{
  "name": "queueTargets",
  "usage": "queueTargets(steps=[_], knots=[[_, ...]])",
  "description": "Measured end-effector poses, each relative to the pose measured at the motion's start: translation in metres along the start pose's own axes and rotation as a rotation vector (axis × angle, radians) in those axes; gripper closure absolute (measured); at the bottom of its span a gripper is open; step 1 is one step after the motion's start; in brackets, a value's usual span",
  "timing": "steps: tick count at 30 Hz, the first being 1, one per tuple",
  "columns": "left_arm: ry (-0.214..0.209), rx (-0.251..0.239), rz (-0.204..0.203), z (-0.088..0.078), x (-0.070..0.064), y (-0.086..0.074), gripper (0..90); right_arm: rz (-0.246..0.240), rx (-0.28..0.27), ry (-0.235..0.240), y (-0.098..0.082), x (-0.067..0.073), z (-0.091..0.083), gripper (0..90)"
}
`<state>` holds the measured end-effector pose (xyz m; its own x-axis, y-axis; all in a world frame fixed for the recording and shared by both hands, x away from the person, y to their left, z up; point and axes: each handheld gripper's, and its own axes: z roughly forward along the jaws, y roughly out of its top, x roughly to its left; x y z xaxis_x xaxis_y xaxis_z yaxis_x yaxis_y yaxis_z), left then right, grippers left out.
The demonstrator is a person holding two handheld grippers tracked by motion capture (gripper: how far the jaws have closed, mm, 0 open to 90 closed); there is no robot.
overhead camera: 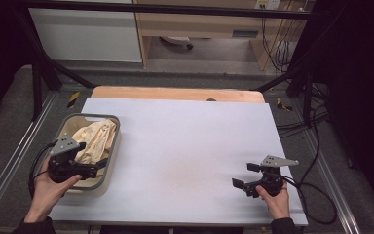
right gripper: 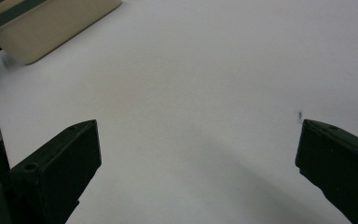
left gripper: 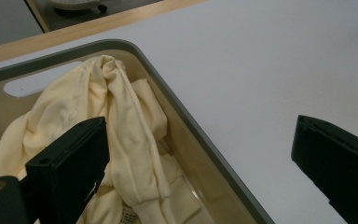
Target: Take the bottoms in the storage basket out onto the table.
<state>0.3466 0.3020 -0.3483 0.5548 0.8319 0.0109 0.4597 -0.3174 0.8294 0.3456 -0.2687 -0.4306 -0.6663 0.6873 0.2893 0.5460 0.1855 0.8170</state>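
No legible text, brand, number or sign anywhere (small tag on the cream cloth [left gripper: 129,213] too blurred to read).

A lab: black metal frame [overhead camera: 39,73] around the white table [overhead camera: 185,146]; loose cables [overhead camera: 316,122] on the floor.

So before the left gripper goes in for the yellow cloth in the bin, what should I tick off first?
1. Left gripper open: ok, its jaws stand wide apart in the left gripper view.
2. Left gripper over the cloth: ok, one jaw hangs above the fabric, the other beyond the bin's rim.
3. Cloth free to lift: cannot tell, it is bunched inside the bin and its underside is hidden.
4. Bin steady on the table: ok, it sits flat near the left edge.
5. Right gripper out of the way: ok, open and low over bare table at the far side.
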Motion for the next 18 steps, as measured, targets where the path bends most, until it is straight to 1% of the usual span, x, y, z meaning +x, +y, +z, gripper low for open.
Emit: queueTargets(steps=[2,4,8,10,13,18], knots=[[0.006,0.002,-0.002,0.001,0.002,0.002,3.9,-0.001,-0.001,-0.002,0.000,0.000,0.000,0.5],[0.012,0.013,0.010,0.002,0.003,0.004,3.9,-0.003,0.001,0.000,0.000,0.000,0.000,0.5],[0.019,0.019,0.000,0.005,0.007,0.005,3.9,-0.003,0.001,-0.002,0.000,0.000,0.000,0.5],[0.028,0.024,0.003,0.007,0.009,0.006,3.9,0.000,0.004,-0.002,0.000,0.000,0.001,0.5],[0.040,0.029,-0.005,0.009,0.013,0.007,3.9,-0.001,0.005,-0.003,0.000,0.000,0.001,0.5],[0.059,0.039,-0.007,0.015,0.018,0.008,3.9,-0.002,0.006,-0.003,0.000,0.000,0.001,0.5]])
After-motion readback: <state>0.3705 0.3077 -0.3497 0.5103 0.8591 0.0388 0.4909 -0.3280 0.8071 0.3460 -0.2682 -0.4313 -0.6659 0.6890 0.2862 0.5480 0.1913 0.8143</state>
